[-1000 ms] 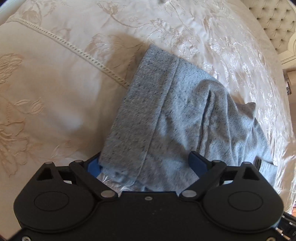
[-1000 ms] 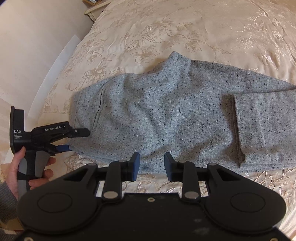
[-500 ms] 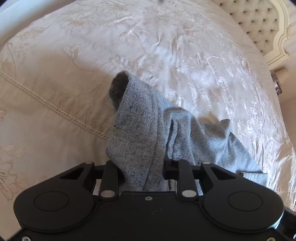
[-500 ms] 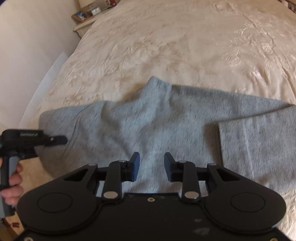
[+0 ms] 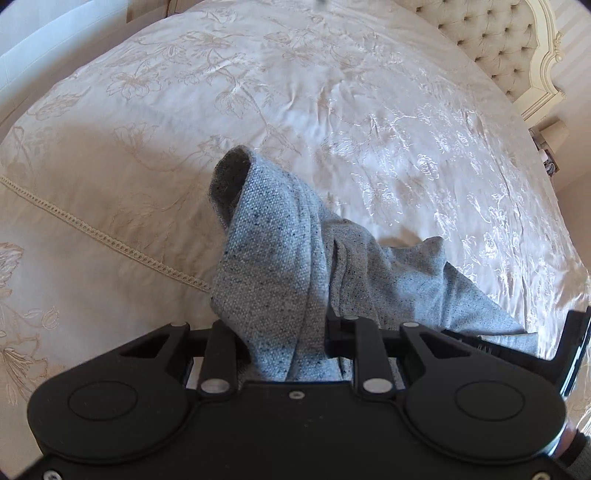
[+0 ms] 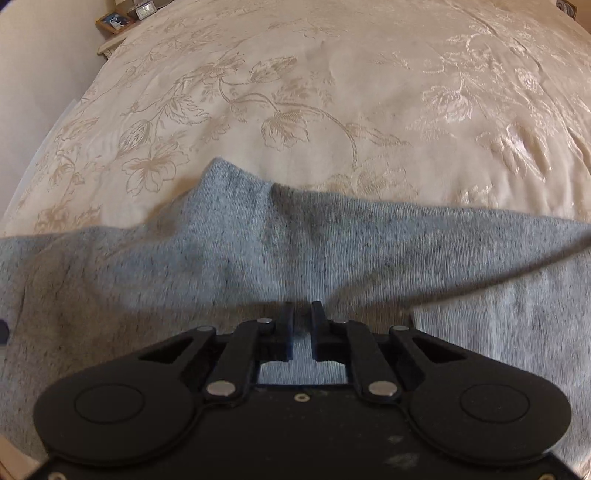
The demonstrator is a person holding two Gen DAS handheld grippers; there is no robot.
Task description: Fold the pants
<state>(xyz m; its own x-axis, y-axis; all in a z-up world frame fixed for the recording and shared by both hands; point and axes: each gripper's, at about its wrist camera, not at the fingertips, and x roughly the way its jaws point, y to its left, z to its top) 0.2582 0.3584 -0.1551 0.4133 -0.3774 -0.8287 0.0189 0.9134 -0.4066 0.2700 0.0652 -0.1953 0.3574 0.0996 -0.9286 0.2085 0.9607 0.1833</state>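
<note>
— So, nearest first: what is the left gripper (image 5: pixel 284 341) doing?

— Clamped on a thick bunch of the grey pants (image 5: pixel 280 280). Its jaws have just been closing, and the cloth fills the gap between them. The fabric rises out of the jaws as a hooded fold, hanging above the cream bedspread (image 5: pixel 332 92).

— And the right gripper (image 6: pixel 303 332)?

— Pointing down onto the pants (image 6: pixel 295 251), which lie spread across the bedspread (image 6: pixel 295 92) from one side of the right wrist view to the other. Its jaws have just been closing too, and now stand with only a narrow slot between them. Grey fabric shows in that slot, but the picture is blurred, so I cannot tell whether the pads press on it.

— Further out?

— Seen from the left wrist, the rest of the garment trails away to the right, down onto the bed, toward a black gripper body at the picture's right edge. Beyond it, the embroidered flowers of the bedspread, a lace trim (image 5: pixel 110 240) running across the left side, and a tufted headboard (image 5: pixel 491 40) at the far end. From the right wrist, a small picture frame (image 6: pixel 114 22) stands on a ledge past the bed's far corner.
</note>
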